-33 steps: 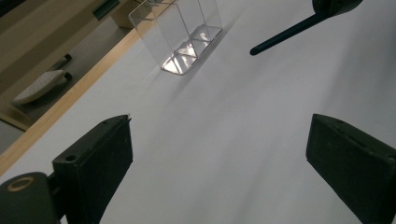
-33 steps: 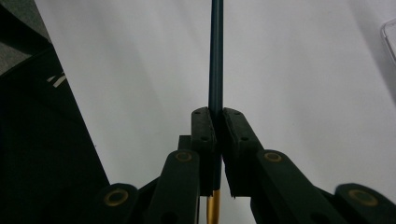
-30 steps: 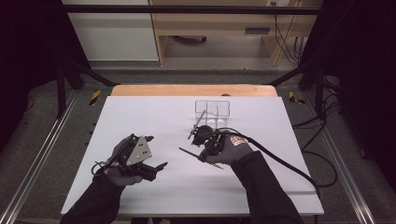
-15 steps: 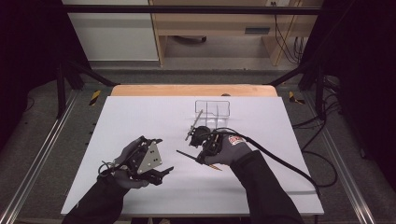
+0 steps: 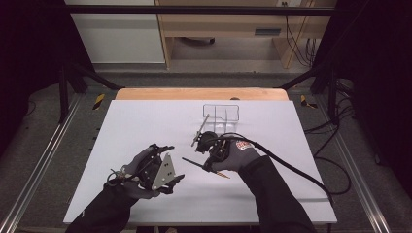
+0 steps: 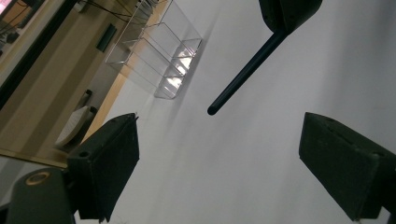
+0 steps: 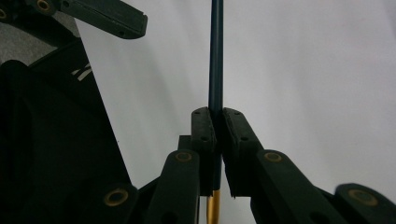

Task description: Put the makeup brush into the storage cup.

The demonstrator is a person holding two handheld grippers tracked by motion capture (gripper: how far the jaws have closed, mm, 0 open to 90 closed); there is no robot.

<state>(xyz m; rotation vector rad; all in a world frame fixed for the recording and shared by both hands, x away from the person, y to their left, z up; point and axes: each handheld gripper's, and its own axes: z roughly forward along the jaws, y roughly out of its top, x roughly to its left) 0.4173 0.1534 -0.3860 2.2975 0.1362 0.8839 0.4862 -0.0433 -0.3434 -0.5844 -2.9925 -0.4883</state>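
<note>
Pen (image 7: 215,56) clamped in right tool (image 7: 217,122), clear organizer (image 5: 221,116) w/ divided compartments.

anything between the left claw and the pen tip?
Nothing. In the left gripper view, bare white table separates the open left claw from the pen tip; the right claw holds it.

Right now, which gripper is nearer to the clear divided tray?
Right. The right gripper, shut on a dark pen, sits just in front of the clear divided tray; the open left gripper is farther back and left.
</note>
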